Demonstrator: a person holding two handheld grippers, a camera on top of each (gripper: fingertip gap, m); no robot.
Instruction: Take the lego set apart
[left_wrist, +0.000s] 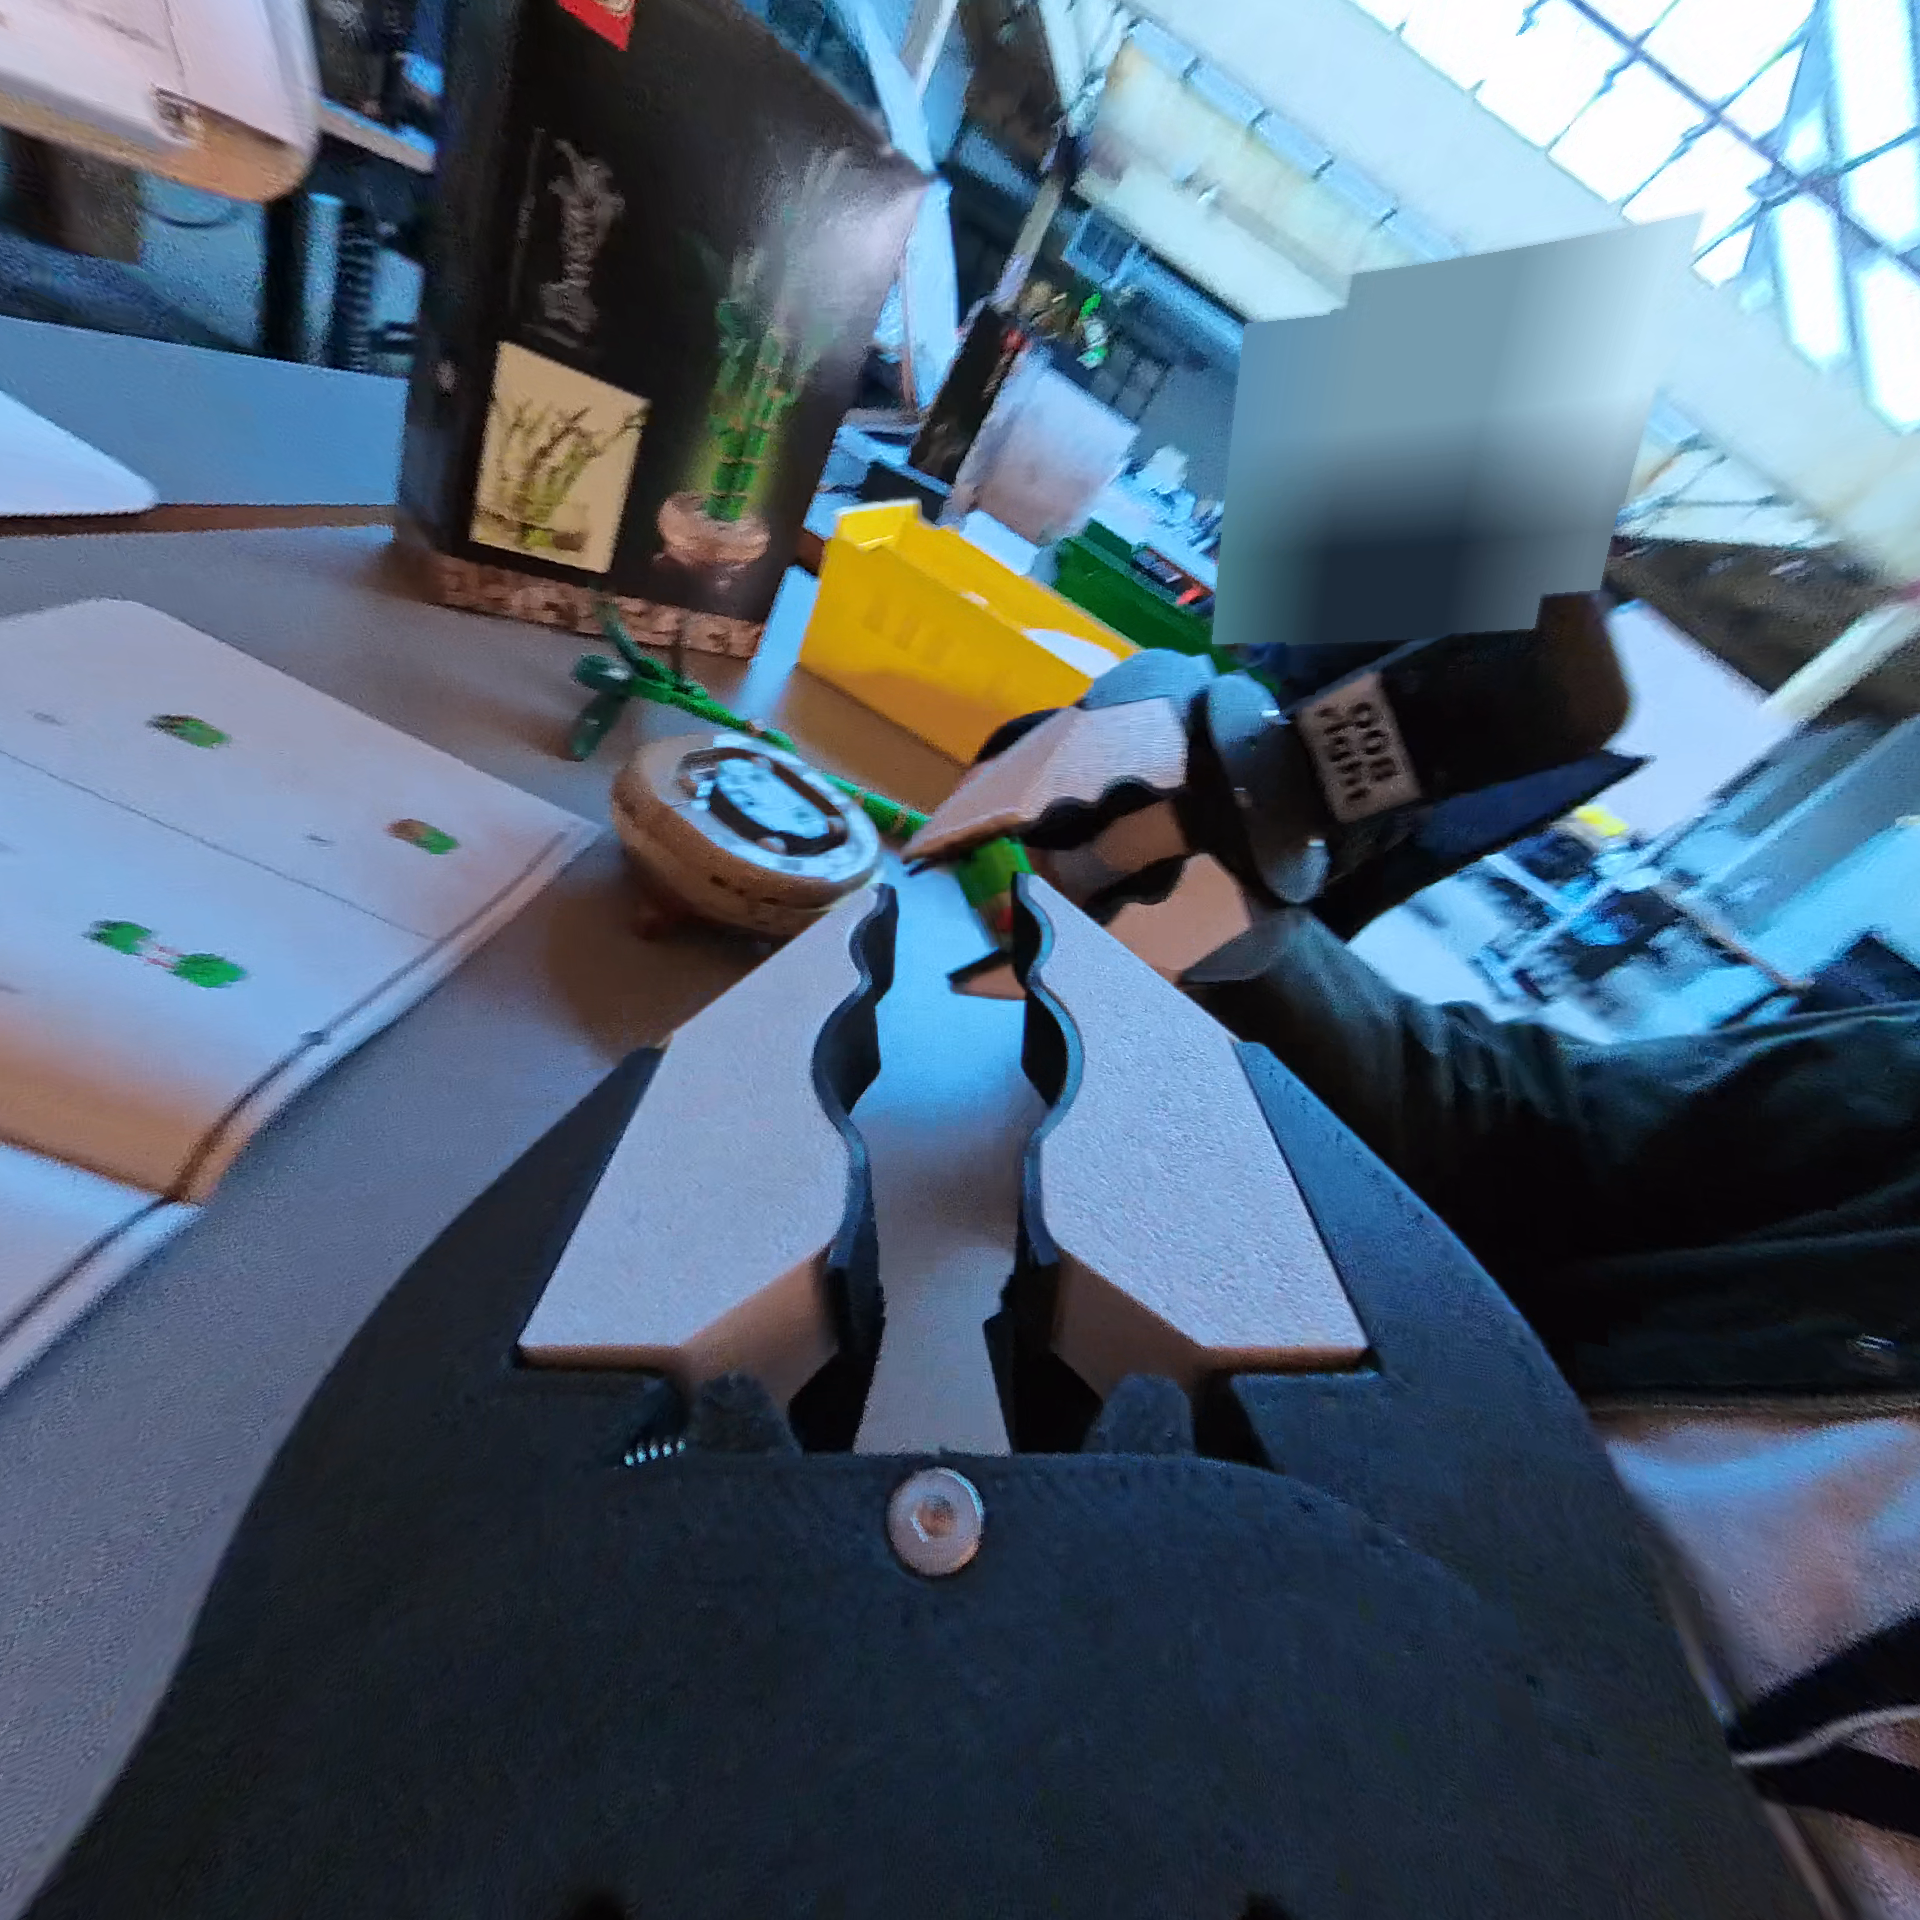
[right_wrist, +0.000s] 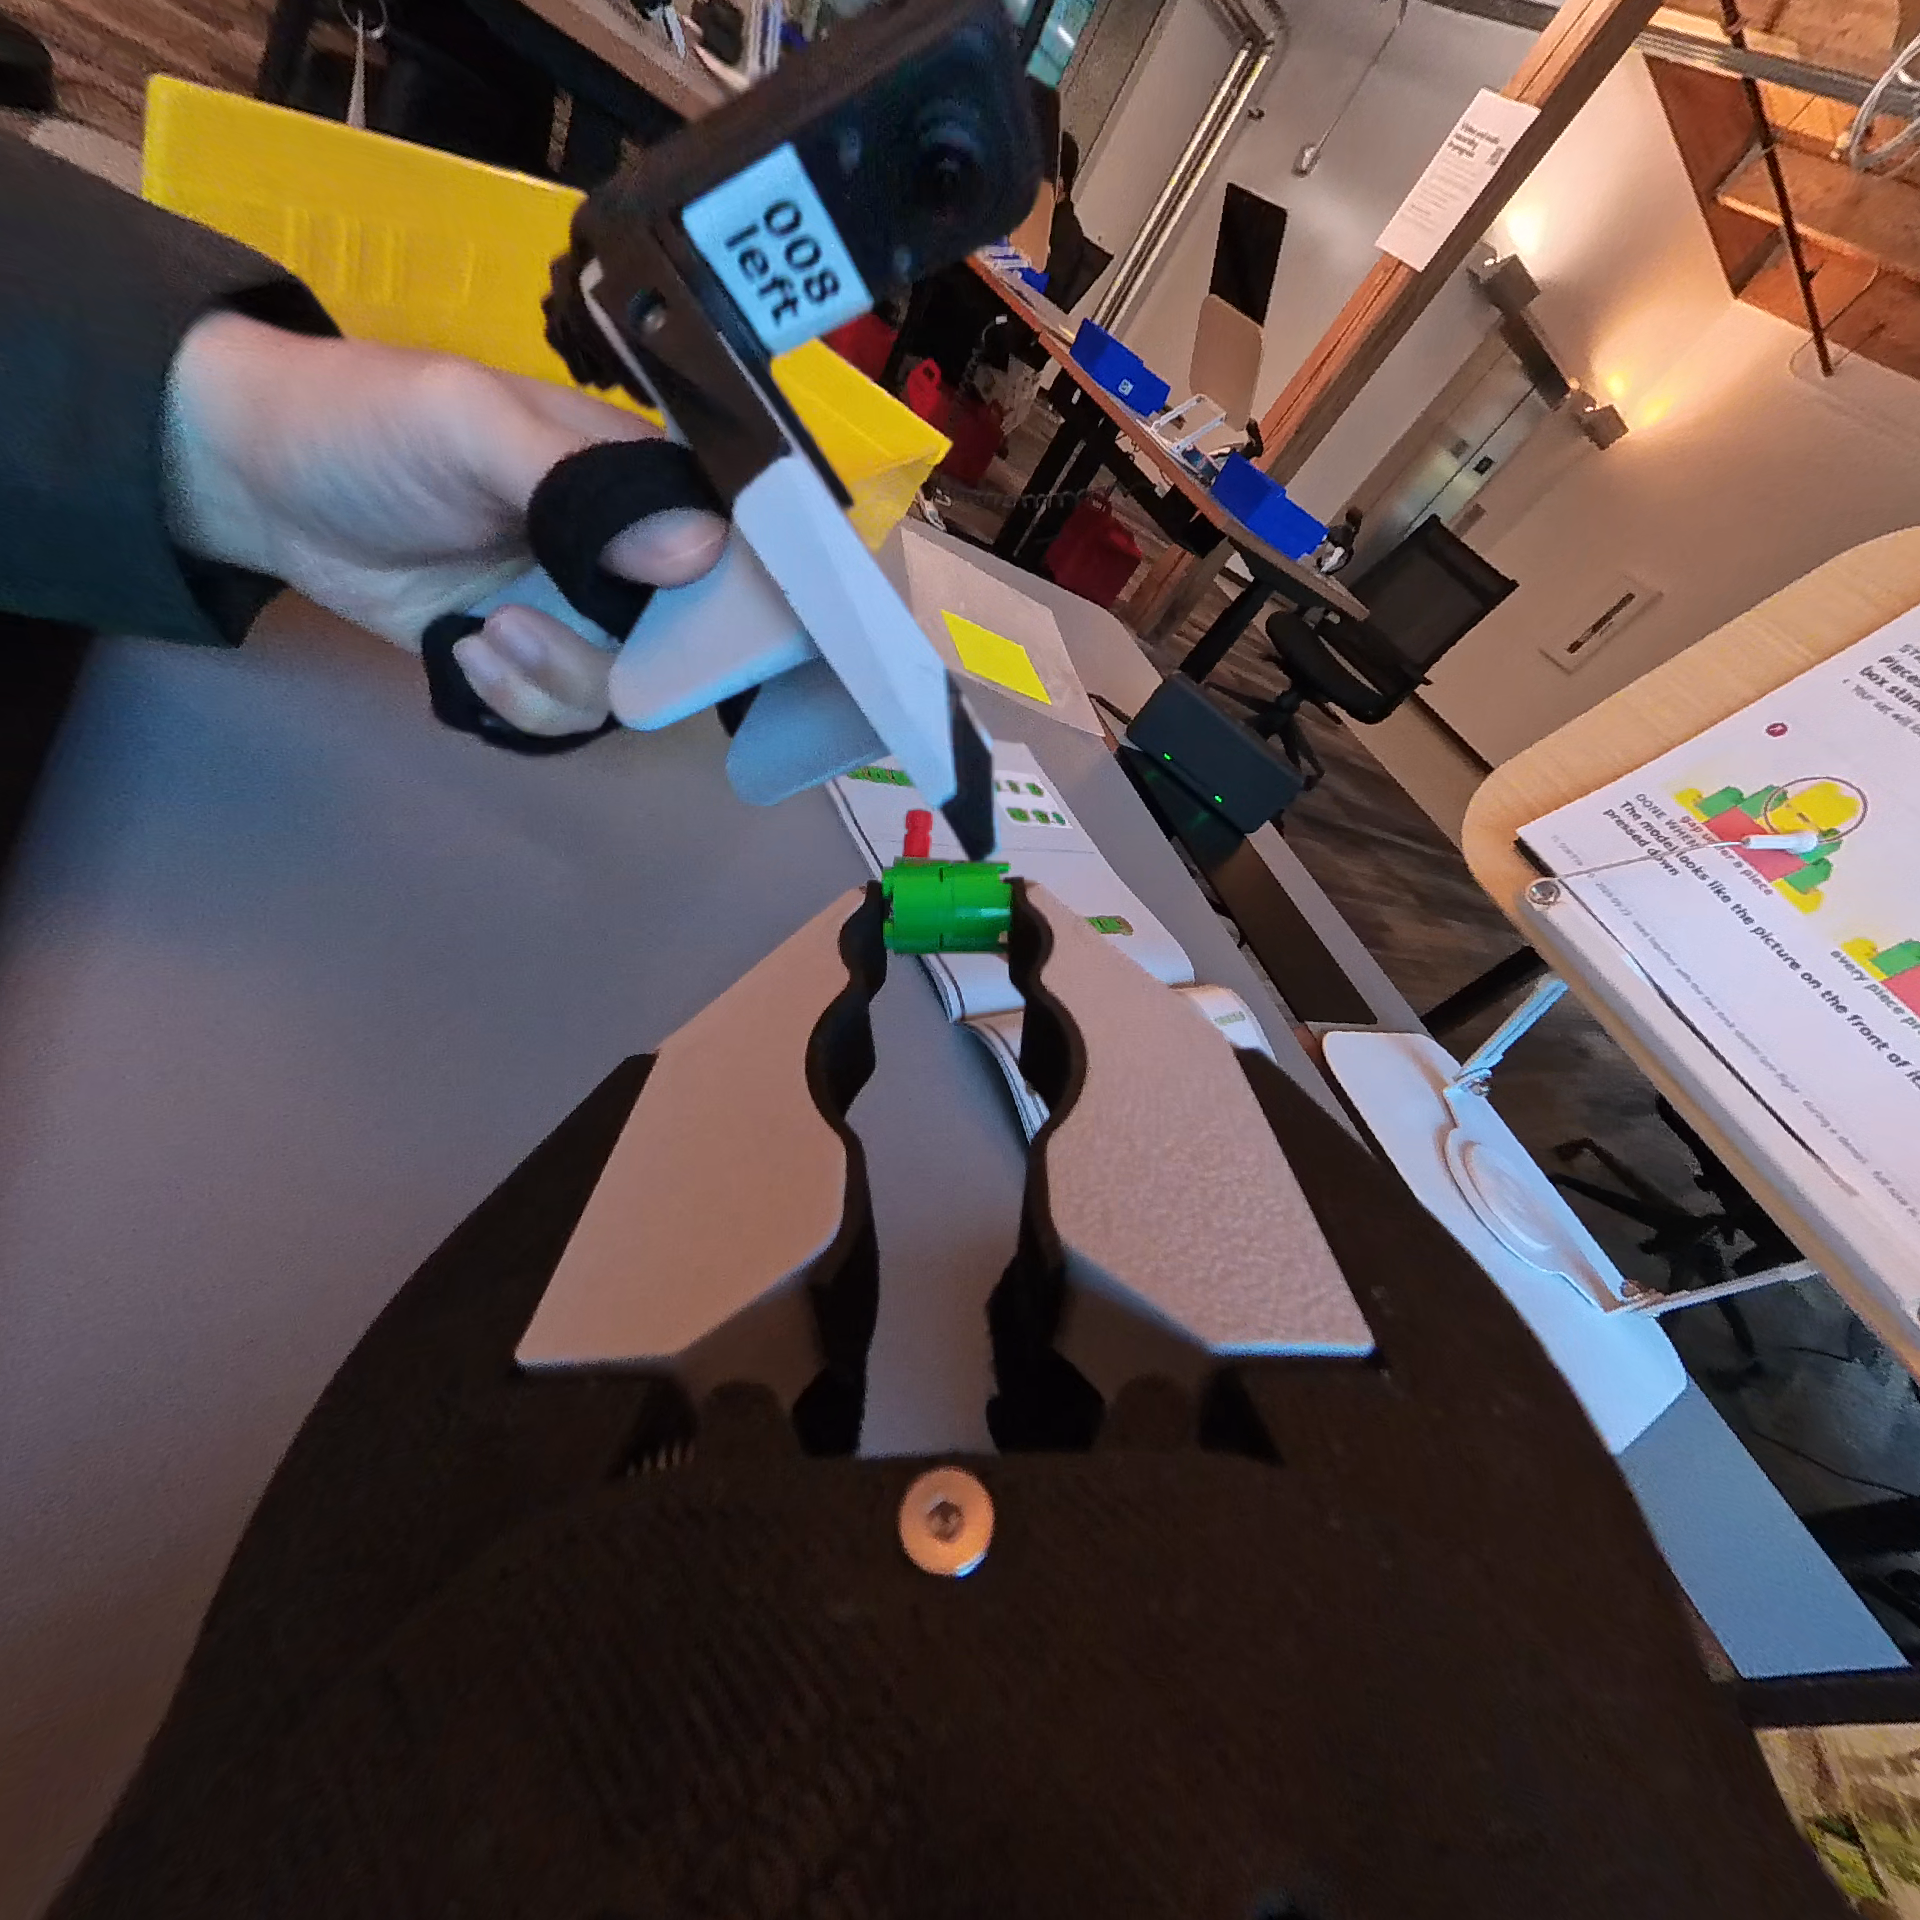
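Here, a short green piece (right_wrist: 945, 912) is seen clamped between the tips of the right gripper (right_wrist: 945, 914), held up above the grey table (right_wrist: 312, 987). A small red peg (right_wrist: 916, 831) sticks out of the piece on its far side. The left gripper (right_wrist: 961, 821) is seen in the right wrist view coming in from above, gripped by a hand (right_wrist: 416, 520) in a black strap, with one dark fingertip (right_wrist: 975, 800) touching or almost touching the top of the green piece. In the left wrist view the left gripper's (left_wrist: 954, 909) fingers are held a little apart with nothing between them, and the right gripper (left_wrist: 971, 847) is seen just beyond them, shut on the green piece (left_wrist: 992, 868).

Just to the left of the green piece in that view, a round tan pot (left_wrist: 743, 826) is seen lying on the table (left_wrist: 436, 1195), with a green stalk (left_wrist: 665, 691) stretching away behind it. Behind the pot a dark box (left_wrist: 623, 343) picturing a bamboo plant is stood upright, and a yellow bin (left_wrist: 935, 634) is placed to the right of that box. To the left of the pot an open booklet (left_wrist: 239, 862) with small green pictures is laid flat.
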